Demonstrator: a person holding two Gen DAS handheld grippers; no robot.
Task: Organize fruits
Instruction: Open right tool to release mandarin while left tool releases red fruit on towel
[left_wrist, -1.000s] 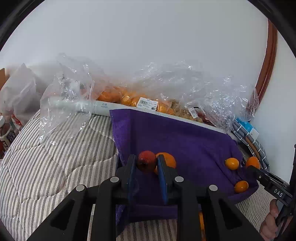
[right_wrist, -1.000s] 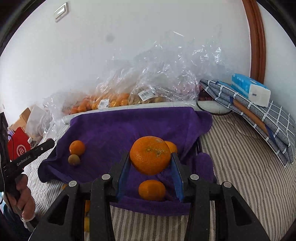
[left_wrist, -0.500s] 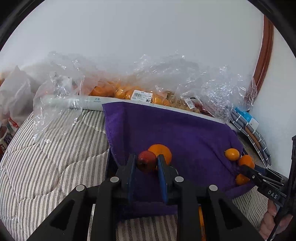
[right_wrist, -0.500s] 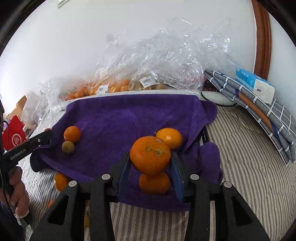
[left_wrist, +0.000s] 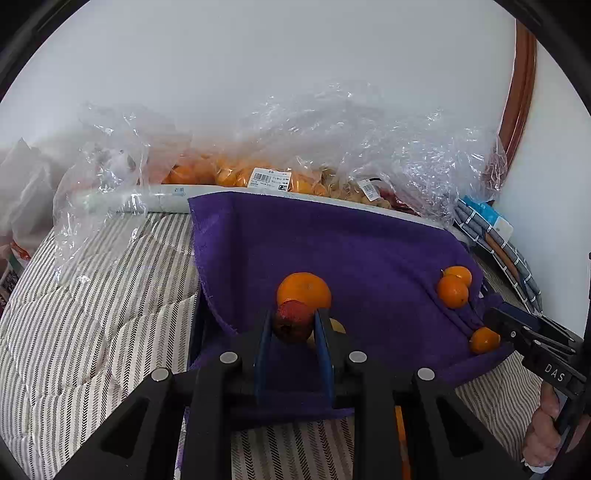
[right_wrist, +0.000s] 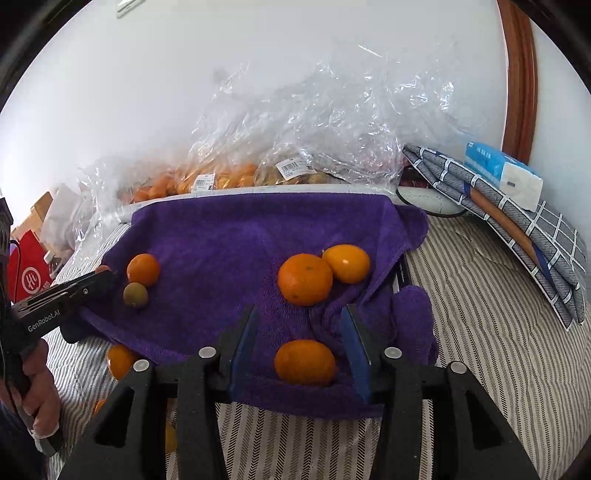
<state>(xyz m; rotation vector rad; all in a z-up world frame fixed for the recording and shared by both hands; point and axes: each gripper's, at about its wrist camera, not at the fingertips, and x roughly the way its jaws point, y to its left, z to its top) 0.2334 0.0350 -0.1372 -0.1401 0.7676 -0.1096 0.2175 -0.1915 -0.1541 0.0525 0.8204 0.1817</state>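
Observation:
My left gripper (left_wrist: 293, 325) is shut on a small dark red fruit (left_wrist: 291, 320), held low over the purple towel (left_wrist: 351, 251). An orange (left_wrist: 303, 290) lies just beyond it. My right gripper (right_wrist: 301, 328) is open and empty. The large orange (right_wrist: 304, 278) lies on the towel (right_wrist: 229, 236) just ahead of its fingers, touching a yellow-orange fruit (right_wrist: 346, 263). Another orange (right_wrist: 304, 362) lies between the open fingers, lower down. At the towel's left are an orange (right_wrist: 143, 269) and a greenish fruit (right_wrist: 135, 294), beside the left gripper (right_wrist: 99, 277).
Clear plastic bags of fruit (right_wrist: 221, 177) line the wall behind a white tray edge (left_wrist: 162, 199). A folded checked cloth (right_wrist: 517, 229) with a tissue pack (right_wrist: 502, 177) lies at the right. Loose oranges (right_wrist: 120, 360) lie on the striped bedding (left_wrist: 92, 314).
My right gripper opened and let the large orange go onto the towel. My left gripper kept hold of the red fruit and moved slightly forward.

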